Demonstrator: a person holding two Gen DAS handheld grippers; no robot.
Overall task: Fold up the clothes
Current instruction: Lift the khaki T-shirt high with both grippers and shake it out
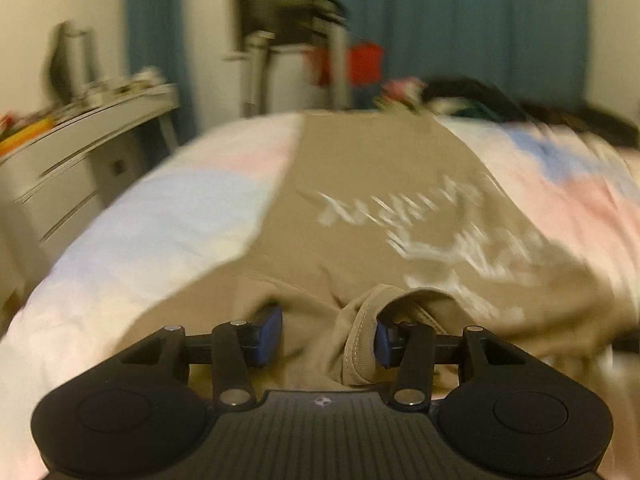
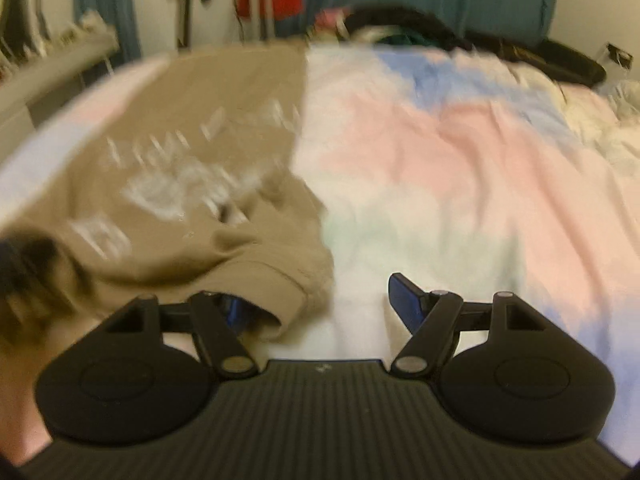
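A tan T-shirt [image 1: 360, 184] with white print lies flat on a pastel bedspread [image 1: 160, 216]. My left gripper [image 1: 326, 332] sits low at the shirt's near edge. Its blue pads [image 1: 270, 328] stand apart, and a bunched fold of hemmed tan fabric [image 1: 360, 344] lies loosely between them. In the right wrist view the same T-shirt [image 2: 192, 168] lies to the left. My right gripper [image 2: 320, 304] stands wide open at the shirt's near right corner. A sleeve hem [image 2: 280, 300] drapes over its left finger, and its right pad [image 2: 404, 300] hangs over the bare bedspread [image 2: 440, 180].
A pile of dark clothes [image 2: 440, 28] lies at the far end of the bed. A grey dresser [image 1: 80, 152] with clutter on top stands to the left. Teal curtains [image 1: 460, 20] and a red item [image 1: 360, 64] hang behind. A dark blurred shape [image 2: 20, 264] sits at the left edge.
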